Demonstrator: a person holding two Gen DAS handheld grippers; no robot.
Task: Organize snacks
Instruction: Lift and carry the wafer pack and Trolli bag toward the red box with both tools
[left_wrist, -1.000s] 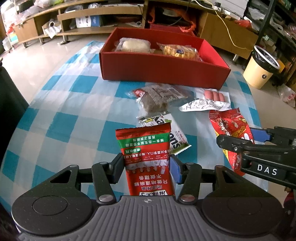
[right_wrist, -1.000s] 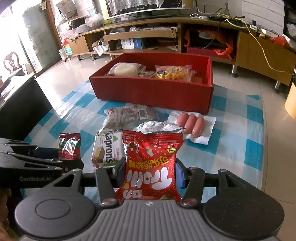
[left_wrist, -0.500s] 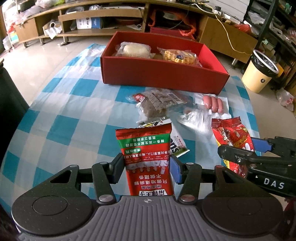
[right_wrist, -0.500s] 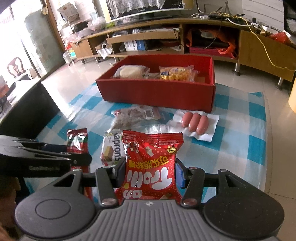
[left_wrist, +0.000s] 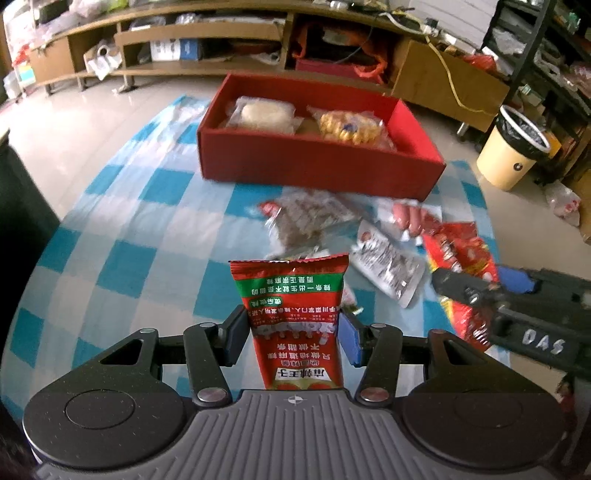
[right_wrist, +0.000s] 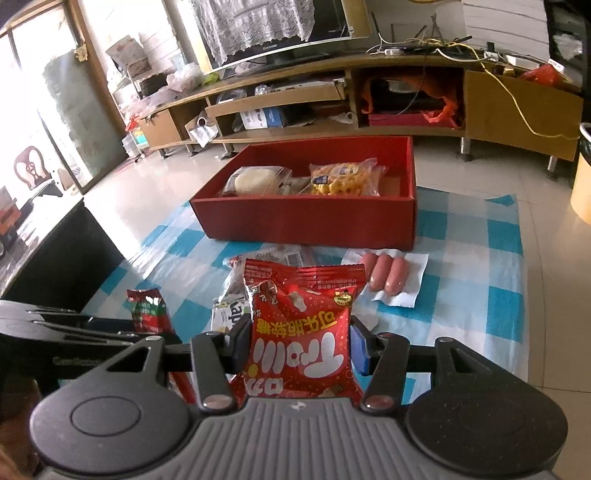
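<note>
While both hands hung above the blue-and-white checked cloth (right_wrist: 502, 236), each claw was clenched on a snack. The left gripper (left_wrist: 293, 330) pinched a red-and-green sachet (left_wrist: 291, 295) between its pads, the packet standing upright with its print upside down to the camera. The right gripper (right_wrist: 301, 341) squeezed a puffy red bag with white lettering (right_wrist: 301, 332), also held upright between the fingers. From the right wrist view the left gripper sat low at the left edge with the sachet's crimped top poking above it; from the left wrist view the right gripper reached in from the right edge, the red bag showing around its fingers.

Beyond both claws stood the red box (right_wrist: 306, 218) on the far part of the cloth — open-topped, with a pale round cake in clear wrap (right_wrist: 255, 181) at its left and a yellow biscuit pack (right_wrist: 343, 177) beside it; the right part of the box floor looked bare. Between the box and the grippers, loose snacks lay on the cloth: three pink sausages (right_wrist: 386, 275) on a white wrapper, a brownish clear packet (left_wrist: 314, 218) just before the box wall, a silver-white pouch (left_wrist: 391, 269) lying flat, and a white wafer pack (right_wrist: 231, 315) partly hidden behind the red bag. A cream waste bin (left_wrist: 513, 147) stood on the floor off the cloth, and a long wooden TV stand (right_wrist: 295, 96) ran behind everything.
</note>
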